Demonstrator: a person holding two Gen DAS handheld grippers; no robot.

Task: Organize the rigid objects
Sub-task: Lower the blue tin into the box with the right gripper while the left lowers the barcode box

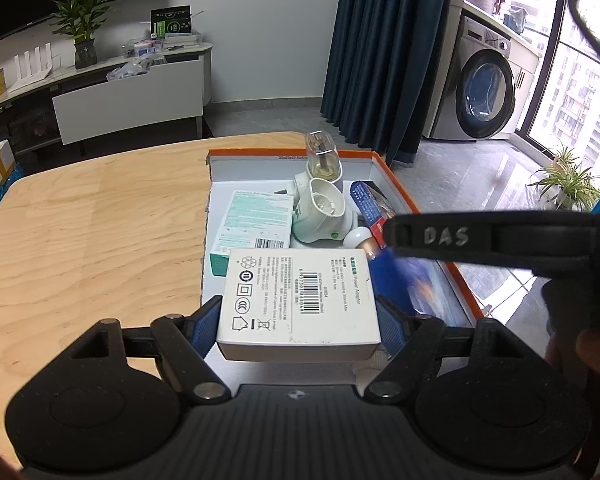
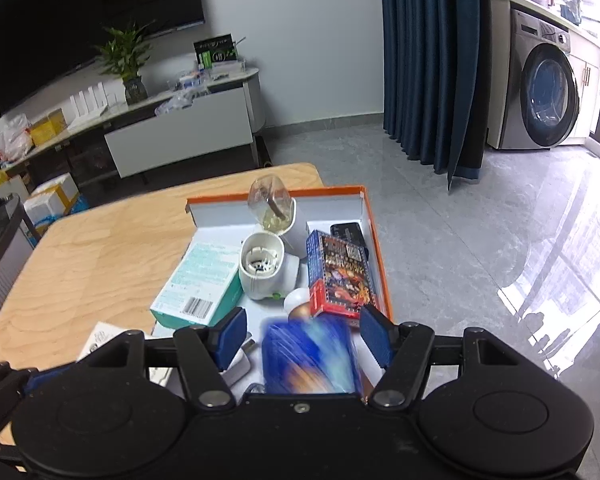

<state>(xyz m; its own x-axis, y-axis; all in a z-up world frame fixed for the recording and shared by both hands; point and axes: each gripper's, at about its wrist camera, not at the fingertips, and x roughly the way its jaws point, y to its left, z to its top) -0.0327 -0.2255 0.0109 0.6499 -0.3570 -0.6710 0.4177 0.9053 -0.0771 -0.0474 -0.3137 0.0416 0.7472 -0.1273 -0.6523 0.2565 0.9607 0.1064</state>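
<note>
white adapter box (image 1: 300, 300) clamped in left gripper (image 1: 300, 320), above orange-rimmed tray (image 1: 420, 216)

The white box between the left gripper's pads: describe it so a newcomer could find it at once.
On the wooden table sits an orange-rimmed tray of clutter. At its near end the left gripper clamps a white box. Unlike the teal-and-white box beyond it, it is plain white, printed with a barcode and recycling symbols.

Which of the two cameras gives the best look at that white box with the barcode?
The left wrist view: the white box fills its foreground, label readable, between the left gripper's fingers. The right wrist view shows only a corner of it.
</note>
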